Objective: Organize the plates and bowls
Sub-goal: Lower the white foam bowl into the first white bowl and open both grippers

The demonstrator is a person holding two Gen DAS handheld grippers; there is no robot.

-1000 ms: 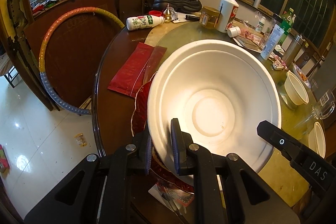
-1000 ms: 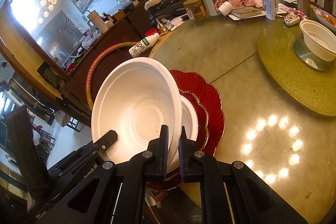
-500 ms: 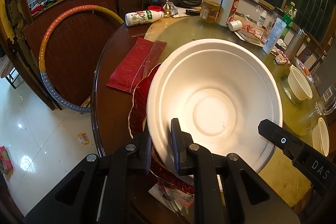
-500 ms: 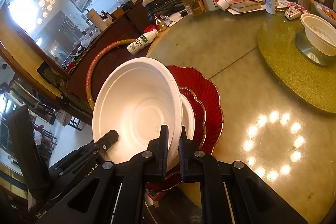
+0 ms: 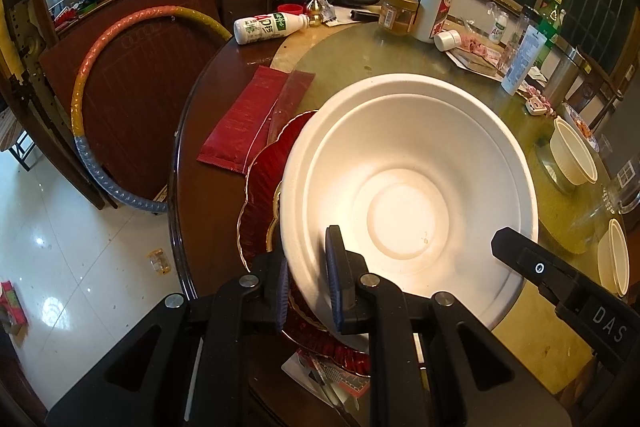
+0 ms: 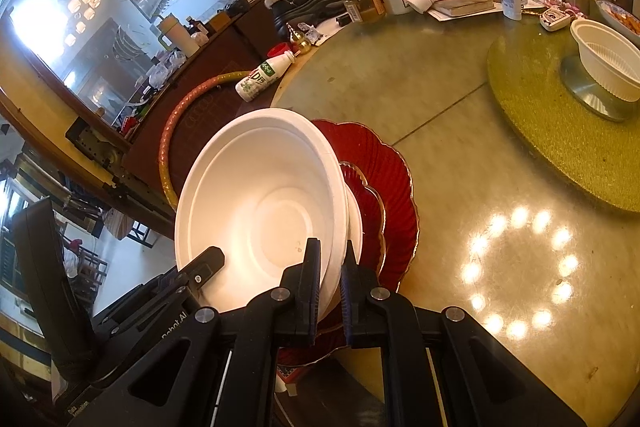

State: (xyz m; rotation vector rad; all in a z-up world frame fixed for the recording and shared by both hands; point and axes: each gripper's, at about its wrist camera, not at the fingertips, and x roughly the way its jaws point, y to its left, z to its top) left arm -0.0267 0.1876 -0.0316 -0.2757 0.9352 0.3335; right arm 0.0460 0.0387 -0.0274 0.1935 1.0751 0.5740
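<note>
Together, both tongs, left (image 5: 306, 277) and right (image 6: 330, 281), are pinching opposite rims of the white bowl (image 5: 408, 199) above red plates (image 6: 386, 183) near the bench (image 6: 460, 155) edge.

My left wrist camera is looking forward and down over the left gripper (image 5: 306, 279), very close to the white bowl (image 5: 408, 203), facing the far clutter. My right wrist camera is sitting equally near over the right gripper (image 6: 330, 281), looking at the same bowl (image 6: 260, 211). Both are sharing the red plates (image 6: 394, 183).
</note>
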